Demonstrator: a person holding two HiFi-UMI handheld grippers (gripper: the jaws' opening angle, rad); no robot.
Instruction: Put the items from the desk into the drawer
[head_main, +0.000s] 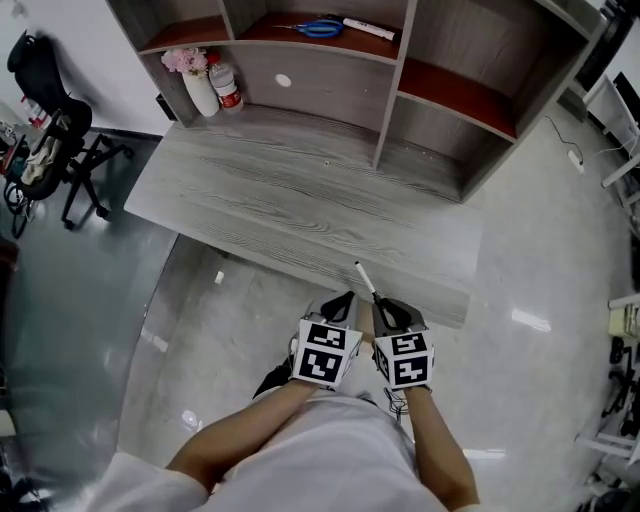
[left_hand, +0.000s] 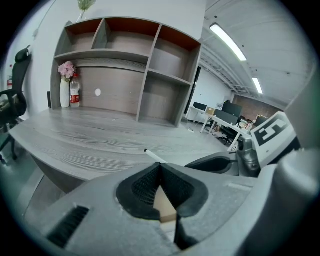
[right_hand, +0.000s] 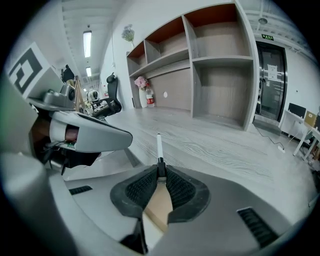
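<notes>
My right gripper (head_main: 384, 306) is shut on the black end of a white pen (head_main: 365, 279). The pen sticks out forward over the front edge of the grey wooden desk (head_main: 300, 200). In the right gripper view the pen (right_hand: 159, 146) stands straight out from the closed jaws of the right gripper (right_hand: 161, 172). My left gripper (head_main: 344, 299) hangs just left of it, shut with nothing between its pads. In the left gripper view the left gripper (left_hand: 160, 169) shows closed, and the pen's tip (left_hand: 154, 155) is just beyond it. Both grippers hover in front of the desk, above the floor.
At the desk's back left stand a white vase with pink flowers (head_main: 198, 86) and a small bottle (head_main: 227, 87). On a hutch shelf (head_main: 330, 40) lie blue scissors (head_main: 320, 28) and a white marker (head_main: 368, 28). A black office chair (head_main: 50, 130) stands at the left.
</notes>
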